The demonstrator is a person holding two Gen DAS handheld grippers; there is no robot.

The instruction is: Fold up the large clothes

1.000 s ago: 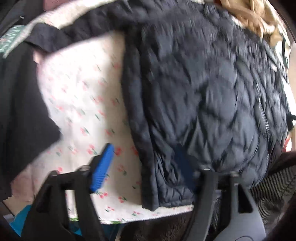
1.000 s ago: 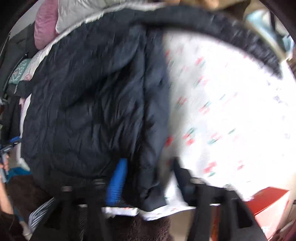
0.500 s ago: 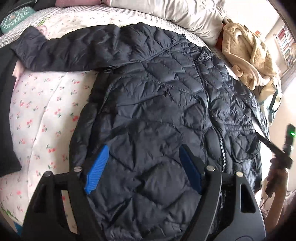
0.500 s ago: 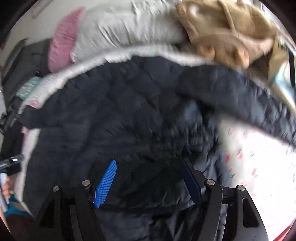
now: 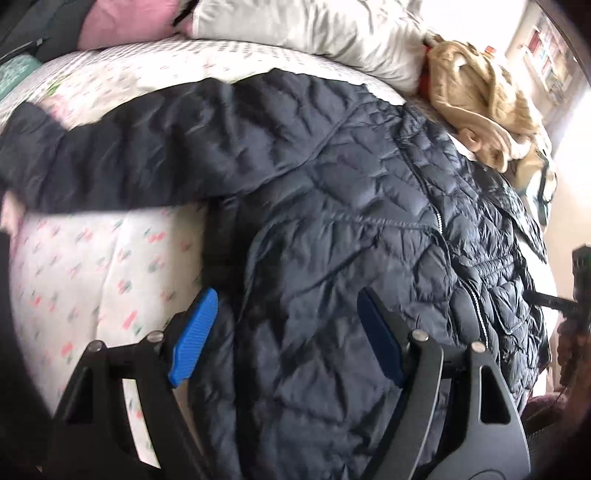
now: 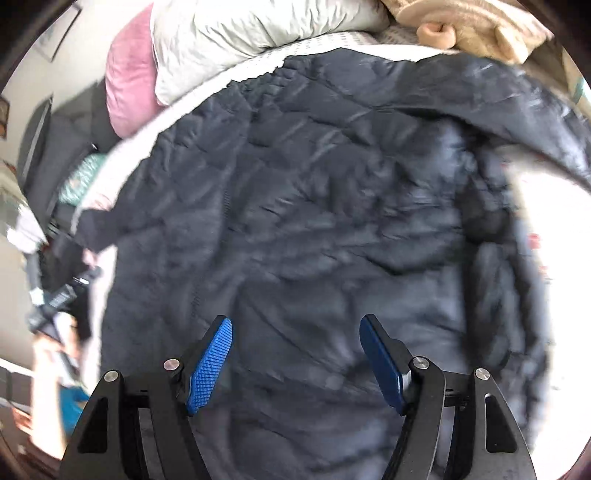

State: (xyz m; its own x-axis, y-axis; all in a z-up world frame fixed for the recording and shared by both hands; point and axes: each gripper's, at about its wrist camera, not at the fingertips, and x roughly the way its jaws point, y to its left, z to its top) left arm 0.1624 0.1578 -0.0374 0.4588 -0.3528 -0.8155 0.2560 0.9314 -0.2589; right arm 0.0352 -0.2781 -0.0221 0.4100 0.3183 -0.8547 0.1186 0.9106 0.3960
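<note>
A dark navy quilted jacket lies spread face up on a bed, zipper running down its middle, one sleeve stretched out to the left. My left gripper is open and empty, hovering over the jacket's lower left side. The jacket fills the right wrist view, with its other sleeve stretched to the upper right. My right gripper is open and empty above the jacket's lower body. The other gripper shows at the right edge of the left wrist view.
The bed has a white floral quilt. A white pillow and a pink pillow lie at the head. A beige garment sits at the upper right. Dark clothes are piled at the bed's left side.
Both grippers have swung from the jacket's bottom hem, up and over the jacket body. The views now look toward the pillows. Both stay open.
</note>
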